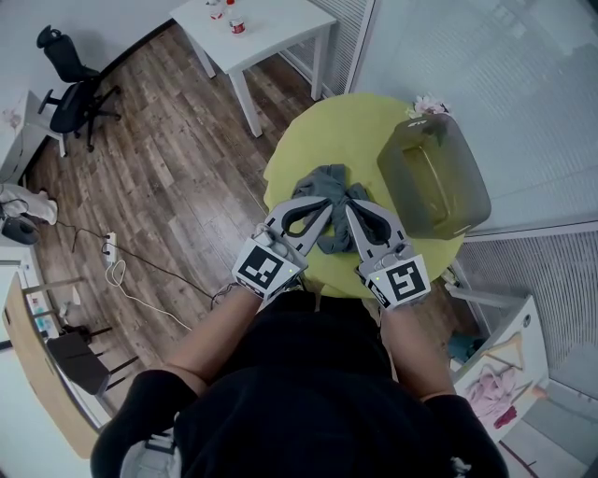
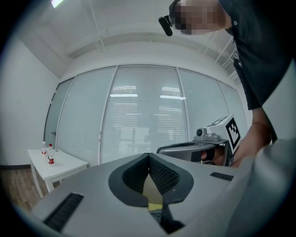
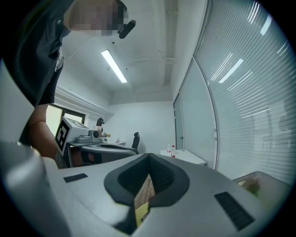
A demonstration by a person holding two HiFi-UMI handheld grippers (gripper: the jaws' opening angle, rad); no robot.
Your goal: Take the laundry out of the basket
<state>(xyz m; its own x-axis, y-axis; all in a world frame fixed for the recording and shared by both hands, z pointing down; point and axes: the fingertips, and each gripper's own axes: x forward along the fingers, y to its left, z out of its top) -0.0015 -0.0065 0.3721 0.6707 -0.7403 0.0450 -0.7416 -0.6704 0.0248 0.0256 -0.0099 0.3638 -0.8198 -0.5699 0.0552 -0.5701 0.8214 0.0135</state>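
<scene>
Both of your forearms reach forward from your body over the near edge of the round yellow worktop point(image 1: 308, 140). The grippers lie about level and angle inward, so their tips come close together in a V.

The left gripper point(image 1: 324, 208) slants in from the near left with its marker cube toward you. Its own view shows the jaws brought together at the tips with nothing between the pads, only a sliver of yellow worktop below.

The grey laundry point(image 1: 329, 182) is a crumpled heap in the middle of the worktop, outside the basket. It lies right under and just beyond the two tips. From above you cannot tell whether either tip touches the cloth.

The right gripper point(image 1: 351, 209) mirrors the left from the near right. Its jaws are also closed and empty, as its own view shows.

The translucent olive basket point(image 1: 464, 191) stands to the right of the heap, apart from it, at the worktop's right side.

On the left there is open wooden floor point(image 1: 177, 159), with an office chair point(image 1: 70, 84) far off. A power strip point(image 1: 109, 246) and its cable trail toward the worktop's base. Beyond the worktop a white table point(image 1: 271, 33) carries small bottles point(image 1: 236, 21). On the right a glass wall with blinds point(image 1: 486, 65) runs just behind the basket, so that side is tight. The heap itself has bare worktop on its left and far sides.
</scene>
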